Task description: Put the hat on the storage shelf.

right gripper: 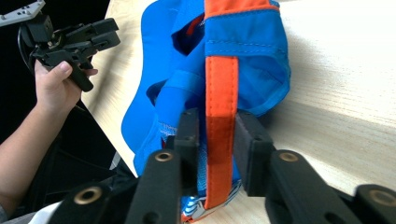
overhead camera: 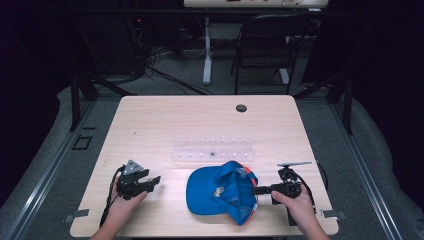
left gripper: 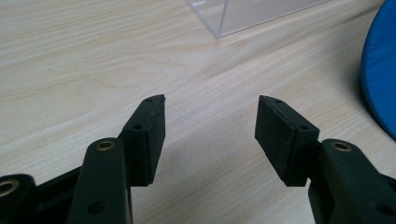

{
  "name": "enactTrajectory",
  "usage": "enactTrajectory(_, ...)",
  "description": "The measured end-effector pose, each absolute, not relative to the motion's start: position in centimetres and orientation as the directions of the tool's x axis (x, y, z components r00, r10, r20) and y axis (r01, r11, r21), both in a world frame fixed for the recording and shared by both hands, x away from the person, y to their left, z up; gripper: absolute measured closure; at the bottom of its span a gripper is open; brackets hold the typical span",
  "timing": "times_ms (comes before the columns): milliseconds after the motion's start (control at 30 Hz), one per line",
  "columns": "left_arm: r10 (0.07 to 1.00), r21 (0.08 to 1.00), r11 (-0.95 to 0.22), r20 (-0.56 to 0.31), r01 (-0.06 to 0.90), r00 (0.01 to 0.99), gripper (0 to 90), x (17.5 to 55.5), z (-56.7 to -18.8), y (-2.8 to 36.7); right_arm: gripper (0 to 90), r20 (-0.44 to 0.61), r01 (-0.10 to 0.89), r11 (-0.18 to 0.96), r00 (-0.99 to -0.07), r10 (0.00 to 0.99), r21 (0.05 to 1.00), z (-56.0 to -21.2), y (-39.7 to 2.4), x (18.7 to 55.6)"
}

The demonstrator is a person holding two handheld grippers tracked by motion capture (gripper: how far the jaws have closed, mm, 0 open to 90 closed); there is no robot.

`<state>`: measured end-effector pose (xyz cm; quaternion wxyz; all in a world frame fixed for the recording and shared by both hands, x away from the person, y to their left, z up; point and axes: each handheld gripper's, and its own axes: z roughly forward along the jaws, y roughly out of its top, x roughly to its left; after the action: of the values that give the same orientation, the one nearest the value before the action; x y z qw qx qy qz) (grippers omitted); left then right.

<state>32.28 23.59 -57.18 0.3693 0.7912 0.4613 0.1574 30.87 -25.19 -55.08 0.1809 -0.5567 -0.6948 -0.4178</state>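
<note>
Your right gripper clamps the orange strap of the blue cap; your left gripper waits with jaws apart. Next, probably lift carefully.

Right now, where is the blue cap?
In the high view the blue cap lies at the table's near edge, right of centre, in front of the clear tray; the right hand-held gripper clamps its orange strap.

cap mid-front of table | R tool touching cap | L tool apart
</note>
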Motion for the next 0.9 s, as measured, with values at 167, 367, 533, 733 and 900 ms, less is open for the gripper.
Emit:
enactTrajectory(167,0.847,0.730,-0.300,-0.093,0.614,0.524,43.2,32.3,-57.2,23.6,77.6,0.731,0.934,0.023,-0.295,0.616,0.357,-54.9,-25.1,31.0)
enactTrajectory(367,0.845,0.730,-0.303,-0.092,0.613,0.526,43.2,32.3,-57.2,23.6,77.9,0.732,0.937,0.009,-0.279,0.621,0.349,-54.3,-25.2,31.2)
enactTrajectory(533,0.847,0.729,-0.299,-0.095,0.616,0.523,43.1,32.3,-57.2,23.6,78.0,0.722,0.941,-0.017,-0.246,0.647,0.337,-53.6,-25.3,31.3)
enactTrajectory(733,0.847,0.729,-0.298,-0.095,0.616,0.522,43.1,32.3,-57.2,23.6,78.1,0.686,0.945,-0.014,-0.226,0.692,0.326,-52.7,-25.0,31.5)
enactTrajectory(900,0.848,0.730,-0.297,-0.096,0.616,0.522,43.1,32.3,-57.2,23.6,78.1,0.612,0.948,0.032,-0.229,0.757,0.316,-51.2,-24.6,32.1)
